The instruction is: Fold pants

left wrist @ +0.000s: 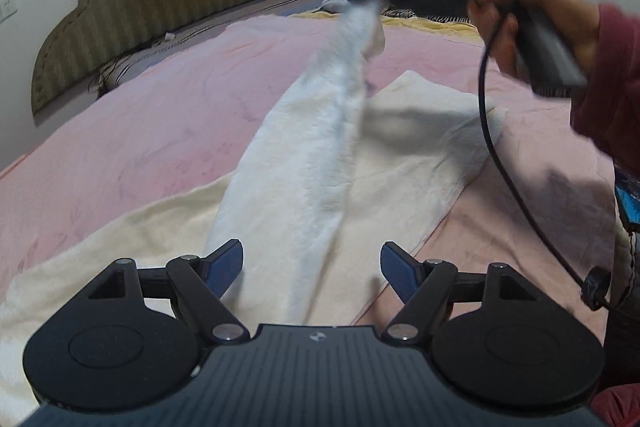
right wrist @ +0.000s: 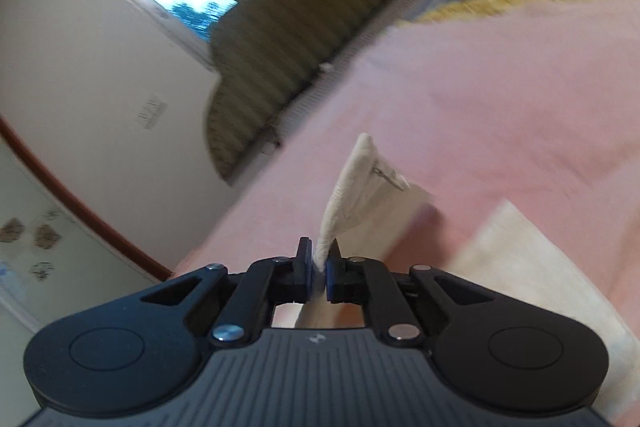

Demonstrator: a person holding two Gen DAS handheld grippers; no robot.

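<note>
White pants (left wrist: 320, 155) on pink bed cover (left wrist: 140, 131), one leg lifted.

Pinched at the leg end by right claw (right wrist: 319, 273), fabric clamped tight between its pads, raised over the bed. Draped from there down toward left claw (left wrist: 311, 269), spread wide, hovering just above the near cloth, gripping nothing. Other leg flat alongside.

- Left gripper (left wrist: 311, 269): low and near, jaws spread wide, nothing between its pads.
- Right gripper (right wrist: 319, 273): raised far right by a hand (left wrist: 516, 23), jaws clamped together.
</note>
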